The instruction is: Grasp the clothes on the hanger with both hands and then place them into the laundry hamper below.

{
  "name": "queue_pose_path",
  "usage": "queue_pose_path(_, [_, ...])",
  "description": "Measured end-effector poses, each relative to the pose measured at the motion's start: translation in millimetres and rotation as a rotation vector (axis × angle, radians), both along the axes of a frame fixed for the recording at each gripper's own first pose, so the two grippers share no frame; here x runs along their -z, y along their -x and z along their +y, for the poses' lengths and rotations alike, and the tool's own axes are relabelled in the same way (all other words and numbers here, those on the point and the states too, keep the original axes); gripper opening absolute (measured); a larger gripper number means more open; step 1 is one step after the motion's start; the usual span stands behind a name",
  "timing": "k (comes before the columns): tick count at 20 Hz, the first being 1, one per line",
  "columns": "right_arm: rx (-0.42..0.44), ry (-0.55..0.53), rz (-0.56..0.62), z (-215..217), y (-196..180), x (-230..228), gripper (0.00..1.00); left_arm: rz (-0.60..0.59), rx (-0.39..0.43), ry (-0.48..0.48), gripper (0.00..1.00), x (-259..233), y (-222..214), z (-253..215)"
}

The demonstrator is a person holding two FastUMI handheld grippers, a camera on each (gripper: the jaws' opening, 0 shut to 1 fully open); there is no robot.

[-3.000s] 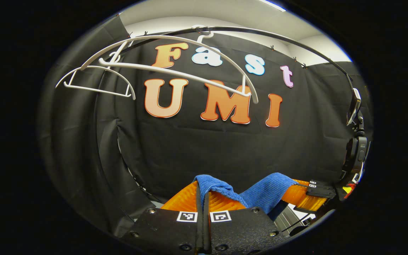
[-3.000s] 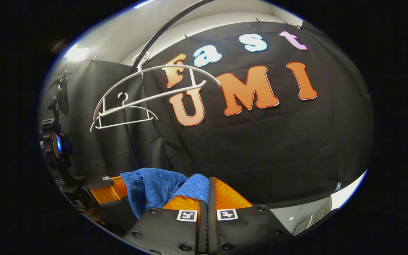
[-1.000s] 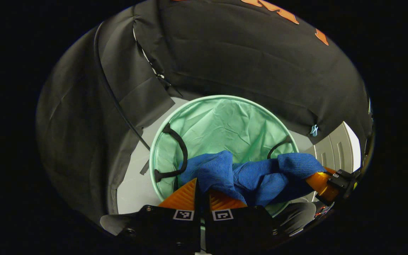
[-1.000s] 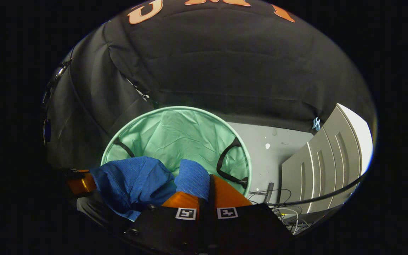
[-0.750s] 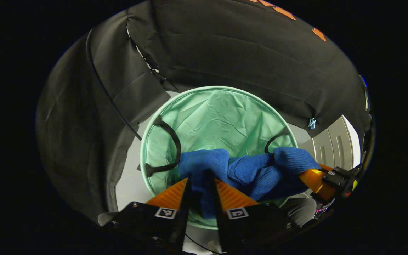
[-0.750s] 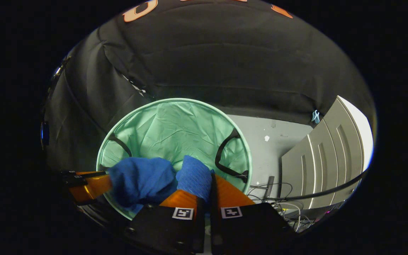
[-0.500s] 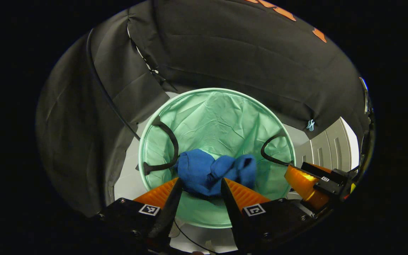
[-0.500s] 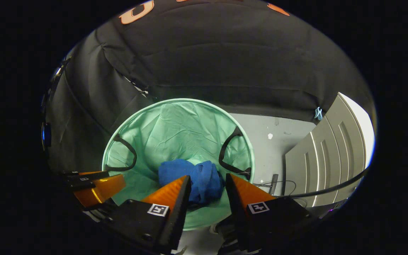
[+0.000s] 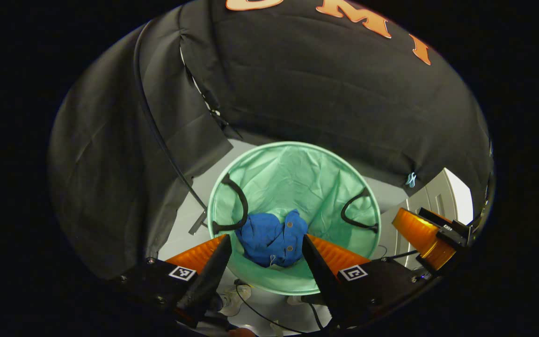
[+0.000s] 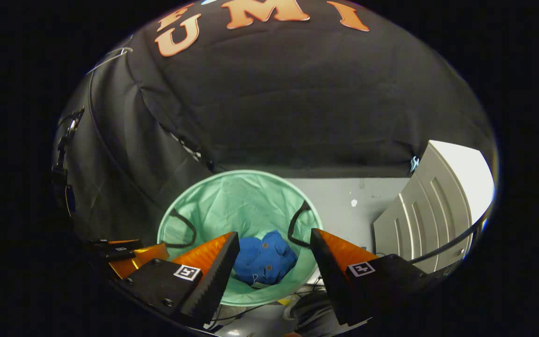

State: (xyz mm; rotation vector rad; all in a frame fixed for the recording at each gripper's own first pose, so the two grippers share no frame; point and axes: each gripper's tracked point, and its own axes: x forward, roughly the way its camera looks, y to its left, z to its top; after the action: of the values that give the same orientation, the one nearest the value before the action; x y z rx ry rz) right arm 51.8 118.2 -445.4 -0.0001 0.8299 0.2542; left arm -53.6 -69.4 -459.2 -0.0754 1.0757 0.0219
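Blue knitted clothes with small buttons lie in a crumpled heap at the bottom of the round mint-green fabric laundry hamper, so you can judge the main work as done: the garment is inside and nothing hangs over the rim. Your left tool is released, its jaws wide apart above the hamper and holding nothing. Your right tool is released too, also with nothing between its jaws, and it hovers just beside the left one. What is left for you is only to draw both tools away. Around the hamper you see its 2 black strap handles, the grey floor with loose cables, and a pale panelled door at the right. Nothing stands in your way.
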Motion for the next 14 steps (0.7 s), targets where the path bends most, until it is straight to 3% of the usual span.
queue_pose_path(14, [0.05,-0.087,-0.432,-41,-2,-219,0.99,-0.469,0.001,0.048,0.96,-207,-27,-6])
